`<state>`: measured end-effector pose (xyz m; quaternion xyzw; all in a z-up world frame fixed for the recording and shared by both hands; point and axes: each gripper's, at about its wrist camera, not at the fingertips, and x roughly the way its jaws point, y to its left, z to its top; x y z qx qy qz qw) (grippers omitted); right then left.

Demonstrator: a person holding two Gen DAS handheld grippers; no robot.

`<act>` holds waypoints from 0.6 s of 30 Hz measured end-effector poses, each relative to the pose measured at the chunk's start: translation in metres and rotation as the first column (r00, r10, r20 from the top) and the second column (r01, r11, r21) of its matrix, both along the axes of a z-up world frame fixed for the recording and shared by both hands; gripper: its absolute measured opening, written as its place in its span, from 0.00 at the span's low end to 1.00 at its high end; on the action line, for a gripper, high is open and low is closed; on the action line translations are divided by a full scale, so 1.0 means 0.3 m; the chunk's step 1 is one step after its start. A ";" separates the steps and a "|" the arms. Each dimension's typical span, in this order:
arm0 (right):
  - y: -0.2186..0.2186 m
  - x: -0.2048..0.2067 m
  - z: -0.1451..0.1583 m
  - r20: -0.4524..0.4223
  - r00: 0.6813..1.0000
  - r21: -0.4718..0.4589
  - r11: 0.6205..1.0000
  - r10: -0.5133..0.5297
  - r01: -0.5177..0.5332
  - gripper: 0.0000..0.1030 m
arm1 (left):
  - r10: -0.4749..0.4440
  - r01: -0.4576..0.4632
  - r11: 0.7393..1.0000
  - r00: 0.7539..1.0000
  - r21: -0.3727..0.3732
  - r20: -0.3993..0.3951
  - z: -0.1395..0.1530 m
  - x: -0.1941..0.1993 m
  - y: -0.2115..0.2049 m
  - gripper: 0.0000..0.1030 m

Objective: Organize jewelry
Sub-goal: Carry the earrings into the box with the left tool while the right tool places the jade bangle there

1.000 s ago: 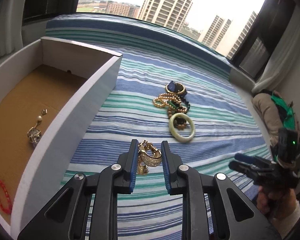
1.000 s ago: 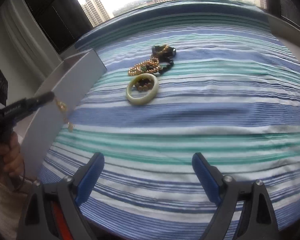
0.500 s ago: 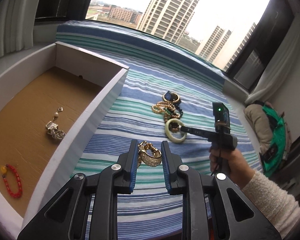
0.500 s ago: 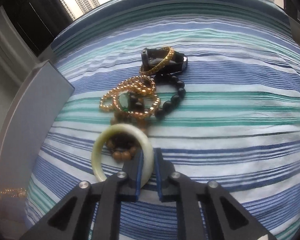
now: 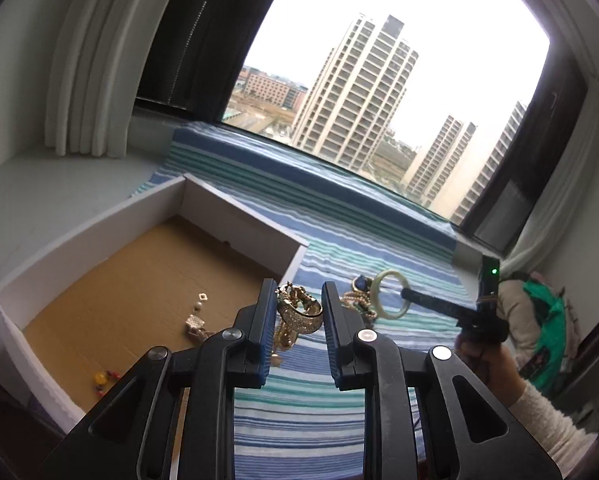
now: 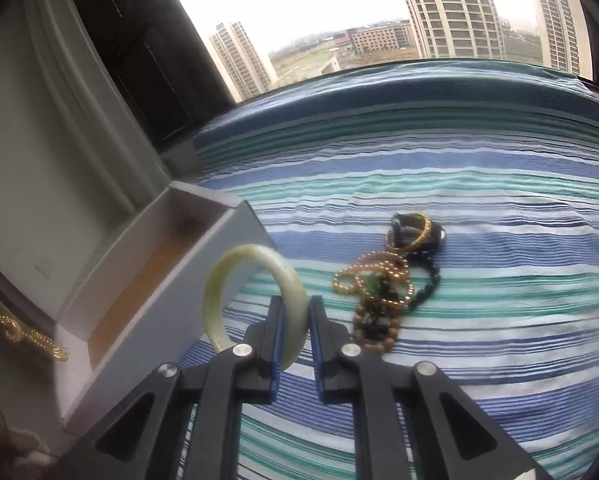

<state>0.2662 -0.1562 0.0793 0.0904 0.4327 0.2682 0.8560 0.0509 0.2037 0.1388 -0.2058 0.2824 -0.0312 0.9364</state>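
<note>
The right gripper, wide apart a second ago, now pinches the jade bangle and has lifted it off the striped cloth. The left gripper still clamps the gold bracelet near the box edge. Both pieces seem ready to go in.

Striped bed, white box, jewelry pile

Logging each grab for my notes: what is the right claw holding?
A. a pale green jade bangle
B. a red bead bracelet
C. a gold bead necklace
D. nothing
A: the right claw is shut on the rim of the pale green jade bangle, lifted off the striped bedspread.
</note>
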 end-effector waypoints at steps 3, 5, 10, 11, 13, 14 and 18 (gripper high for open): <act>0.151 0.003 0.049 -0.004 0.996 0.046 0.995 0.086 -0.085 0.12 | 0.056 -0.056 0.998 0.998 -0.003 -0.038 -0.047 0.022 0.086 0.21; 0.276 0.004 0.053 -0.006 0.989 0.053 0.988 0.145 -0.145 0.12 | 0.088 -0.089 0.996 0.992 -0.004 -0.085 -0.110 0.054 0.135 0.21; 0.592 0.034 -0.017 -0.039 0.965 -0.002 0.965 0.261 -0.261 0.12 | 0.129 -0.136 0.991 0.964 -0.013 -0.232 -0.311 0.157 0.222 0.21; 0.649 0.050 -0.042 -0.053 0.960 -0.024 0.960 0.277 -0.278 0.12 | 0.137 -0.145 0.989 0.957 -0.012 -0.256 -0.349 0.175 0.233 0.21; 0.753 0.083 -0.098 -0.070 0.949 -0.091 0.946 0.306 -0.312 0.12 | 0.143 -0.156 0.988 0.944 -0.020 -0.296 -0.415 0.199 0.252 0.21; 0.794 0.101 -0.129 -0.079 0.947 -0.126 0.939 0.311 -0.319 0.12 | 0.143 -0.159 0.987 0.939 -0.027 -0.314 -0.443 0.210 0.258 0.21; 0.897 0.166 -0.233 -0.120 0.941 -0.238 0.911 0.316 -0.336 0.13 | 0.138 -0.154 0.988 0.922 -0.015 -0.361 -0.512 0.243 0.253 0.22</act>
